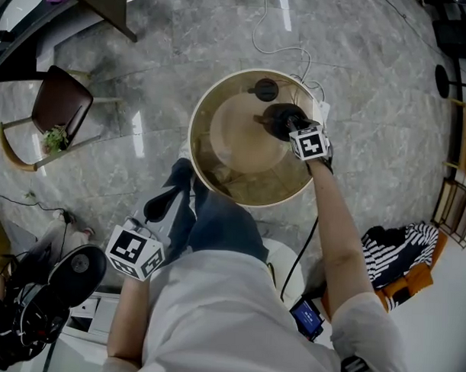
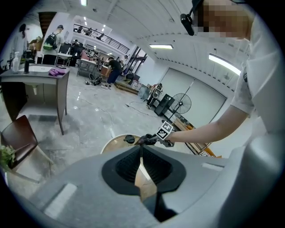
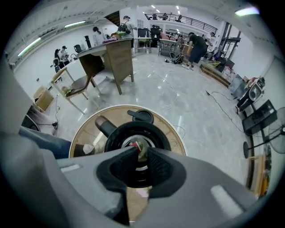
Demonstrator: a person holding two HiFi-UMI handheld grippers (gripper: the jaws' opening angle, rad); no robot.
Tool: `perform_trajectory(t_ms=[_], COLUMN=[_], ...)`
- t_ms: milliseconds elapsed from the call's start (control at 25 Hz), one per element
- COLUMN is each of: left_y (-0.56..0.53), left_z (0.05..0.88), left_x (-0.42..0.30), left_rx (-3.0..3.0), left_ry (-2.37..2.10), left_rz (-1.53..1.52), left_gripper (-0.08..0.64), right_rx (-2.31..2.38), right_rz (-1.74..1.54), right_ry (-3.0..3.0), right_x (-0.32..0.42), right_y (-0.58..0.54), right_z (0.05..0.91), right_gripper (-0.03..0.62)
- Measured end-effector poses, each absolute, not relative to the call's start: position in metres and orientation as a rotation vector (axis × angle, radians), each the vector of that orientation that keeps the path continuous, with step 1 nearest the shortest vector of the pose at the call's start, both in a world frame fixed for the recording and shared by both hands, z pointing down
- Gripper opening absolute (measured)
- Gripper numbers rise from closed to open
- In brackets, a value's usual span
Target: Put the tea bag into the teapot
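The right gripper (image 3: 141,150) points steeply down, its ribbed black pads a little apart and pressing on nothing. In the gap just below them, the small red-and-beige tea bag (image 3: 139,145) lies in the mouth of the round black teapot (image 3: 116,133). The teapot stands near the right edge of the round wooden table (image 3: 173,129), with its flat black lid (image 3: 141,116) beside it. The left gripper (image 2: 140,149) hangs off the near edge, its jaws together and empty.

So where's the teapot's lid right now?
In the right gripper view the lid lies flat on the round table, just beyond the open black teapot and apart from it. The head view shows it near the table's far edge.
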State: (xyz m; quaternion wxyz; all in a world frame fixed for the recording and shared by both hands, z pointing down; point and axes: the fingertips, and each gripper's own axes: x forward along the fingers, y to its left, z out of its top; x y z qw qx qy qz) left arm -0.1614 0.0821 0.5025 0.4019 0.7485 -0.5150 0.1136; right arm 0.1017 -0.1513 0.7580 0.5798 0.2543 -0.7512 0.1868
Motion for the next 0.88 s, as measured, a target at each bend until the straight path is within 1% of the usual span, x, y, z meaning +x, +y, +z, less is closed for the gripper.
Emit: perform_trajectory(t_ms=[200,440,880], left_y=[0.099,0.097,0.102], left_z=[0.506,0.507,0.508], left_x=[-0.149,-0.151,-0.135], left_rx=[1.888,1.881,1.907], left_ry=[-1.319,-1.322,-1.314], left_rz=[0.289,0.287,0.265], left_gripper=[0.011,0.011,0.011], right_rx=[0.583,0.479,0.569], right_rz=[0.43,0.391,0.421], right_ry=[-1.763,-1.719,-1.808], right_x=[0.106,0.1,0.122], right_y=[-0.135,-0.136,-0.137], right_z=[0.769,0.779,0.745], right_gripper=[0.061,0.048,0.048])
